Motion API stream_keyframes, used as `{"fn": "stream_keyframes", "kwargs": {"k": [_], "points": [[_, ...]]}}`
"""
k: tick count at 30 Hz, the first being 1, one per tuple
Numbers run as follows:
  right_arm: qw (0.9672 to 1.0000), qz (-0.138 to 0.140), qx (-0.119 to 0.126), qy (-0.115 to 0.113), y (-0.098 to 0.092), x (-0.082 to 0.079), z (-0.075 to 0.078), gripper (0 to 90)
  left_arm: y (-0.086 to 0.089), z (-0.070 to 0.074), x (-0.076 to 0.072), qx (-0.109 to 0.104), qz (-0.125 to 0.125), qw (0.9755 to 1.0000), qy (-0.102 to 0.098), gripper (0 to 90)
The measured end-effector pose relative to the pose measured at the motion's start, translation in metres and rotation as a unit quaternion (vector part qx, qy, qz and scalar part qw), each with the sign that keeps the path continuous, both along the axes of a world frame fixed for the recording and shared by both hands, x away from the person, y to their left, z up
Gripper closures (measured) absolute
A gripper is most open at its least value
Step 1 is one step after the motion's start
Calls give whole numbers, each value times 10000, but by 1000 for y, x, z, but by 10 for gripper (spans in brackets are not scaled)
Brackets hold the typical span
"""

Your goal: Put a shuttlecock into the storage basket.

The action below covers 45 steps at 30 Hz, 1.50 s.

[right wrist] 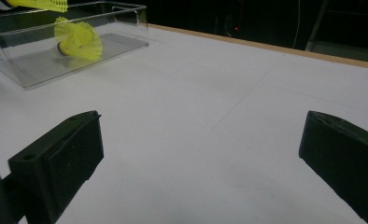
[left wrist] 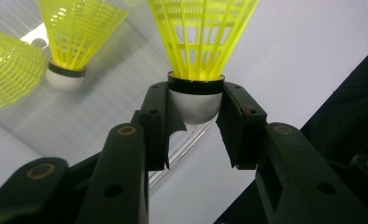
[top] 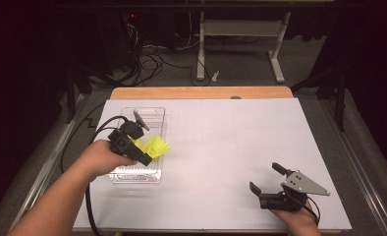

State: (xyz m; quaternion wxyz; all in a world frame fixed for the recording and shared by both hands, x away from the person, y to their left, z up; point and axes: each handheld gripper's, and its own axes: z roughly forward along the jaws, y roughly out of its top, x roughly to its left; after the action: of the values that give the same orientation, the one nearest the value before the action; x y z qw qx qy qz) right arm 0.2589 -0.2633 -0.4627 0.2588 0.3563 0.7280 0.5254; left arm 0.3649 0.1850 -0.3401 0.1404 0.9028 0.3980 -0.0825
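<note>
High view, left gripper [top: 149, 156] gripping yellow shuttlecock [top: 157, 146] by its cork over clear tray [top: 154, 114] at 9 o'clock, right gripper [top: 266, 179] resting at 4 o'clock, jaws gaping wide.

A white-topped table [top: 231, 147] carries a clear plastic tray [top: 154, 112] at its left.

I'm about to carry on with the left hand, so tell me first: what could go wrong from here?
1. The left tongs pinch the held shuttlecock only at its rounded white cap, so it might squirt out or tilt.
2. Other shuttlecocks lie close beside it in the clear tray; a sideways move could knock them.
3. The light tray may shift if bumped.
</note>
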Motion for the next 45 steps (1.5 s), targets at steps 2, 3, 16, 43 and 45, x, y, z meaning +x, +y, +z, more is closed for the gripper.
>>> {"fn": "stream_keyframes", "kwargs": {"k": [2,3,16,43,45], "points": [[10000,1,-4,-2,0,0,0,6,4,0,0,4,31,10000,0,653],[10000,2,-4,-2,0,0,0,6,6,-1,0,35,44,10000,-4,653],[10000,-7,-2,22,0,0,-1,6,27,-11,2,123,317,9994,46,653],[10000,-1,5,27,0,0,-1,7,63,-18,1,220,720,9971,112,653],[10000,-12,10,26,0,0,0,8,65,-18,0,236,726,9970,119,653]]}}
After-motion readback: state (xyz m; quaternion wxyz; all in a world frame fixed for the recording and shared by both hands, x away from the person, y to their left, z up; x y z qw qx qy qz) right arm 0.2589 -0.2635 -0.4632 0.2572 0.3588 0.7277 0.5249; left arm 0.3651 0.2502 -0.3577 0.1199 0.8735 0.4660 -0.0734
